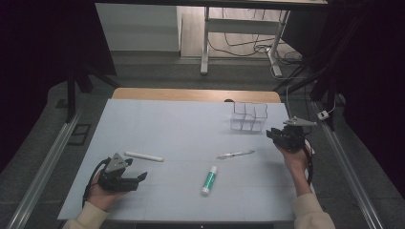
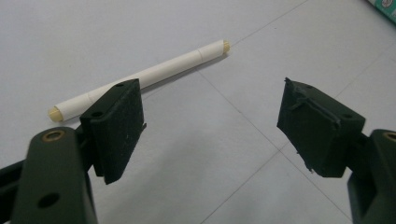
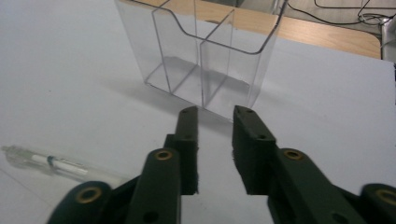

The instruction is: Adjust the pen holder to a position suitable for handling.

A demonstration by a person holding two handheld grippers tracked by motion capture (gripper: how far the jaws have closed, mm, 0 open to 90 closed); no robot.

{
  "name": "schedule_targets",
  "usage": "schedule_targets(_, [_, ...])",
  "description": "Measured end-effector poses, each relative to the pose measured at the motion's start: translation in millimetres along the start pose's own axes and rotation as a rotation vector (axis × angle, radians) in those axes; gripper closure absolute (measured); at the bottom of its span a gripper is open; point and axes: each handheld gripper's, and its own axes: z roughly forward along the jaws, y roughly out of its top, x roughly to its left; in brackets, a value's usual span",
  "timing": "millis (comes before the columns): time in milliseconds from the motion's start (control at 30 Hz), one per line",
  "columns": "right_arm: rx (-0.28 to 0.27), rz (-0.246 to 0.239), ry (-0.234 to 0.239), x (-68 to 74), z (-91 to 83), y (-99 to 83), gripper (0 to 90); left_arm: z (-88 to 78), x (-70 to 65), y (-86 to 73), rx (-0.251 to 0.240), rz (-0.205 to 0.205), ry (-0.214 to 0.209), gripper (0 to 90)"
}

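A clear plastic organiser (image 1: 249, 117) with divided compartments stands at the back right of the pale table (image 1: 167, 124). My right gripper (image 1: 271, 134) is just to its right, pointing at it. In the right gripper view the jaws of that gripper (image 3: 215, 114) stand a narrow gap apart with nothing between them, just short of the organiser (image 3: 205, 51). A clear pen (image 1: 235, 154) lies nearer the middle, and it lies at the lower left (image 3: 51, 162) in the right gripper view. My left gripper (image 1: 141, 177) rests at the front left, wide open (image 2: 210, 112) and empty. A white stick (image 2: 154, 77) lies just beyond it.
A green and white tube (image 1: 208, 180) lies at the front middle of the table, between the two hands. The white stick (image 1: 144, 156) lies level, behind the left hand. A wooden strip (image 1: 191, 94) borders the table's far edge, and metal rails run along both sides.
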Motion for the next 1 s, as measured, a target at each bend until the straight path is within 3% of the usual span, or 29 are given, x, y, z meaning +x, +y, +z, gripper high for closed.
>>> schedule_targets(133, [0.008,0.004,-0.015,-6.9,4.7,3.3,88.9,-0.1,0.4,0.2,0.000,-0.001,0.001,22.3])
schedule_targets(333, [0.030,0.001,-0.037,-14.0,14.4,12.1,89.1,-2.8,1.4,1.3,-0.012,-0.009,0.003,22.4])
schedule_targets(500, [0.046,0.029,-0.049,-19.2,27.1,21.3,89.0,-3.0,0.9,1.1,-0.012,-0.002,0.001,22.4])
schedule_targets(733, [0.046,0.065,-0.047,-28.3,40.4,26.0,89.1,-1.6,0.5,1.3,-0.007,0.000,-0.002,22.4])
schedule_targets(1000, [0.066,0.066,-0.067,-37.3,53.8,27.3,89.0,-0.3,1.7,1.3,-0.002,-0.001,0.000,22.4])
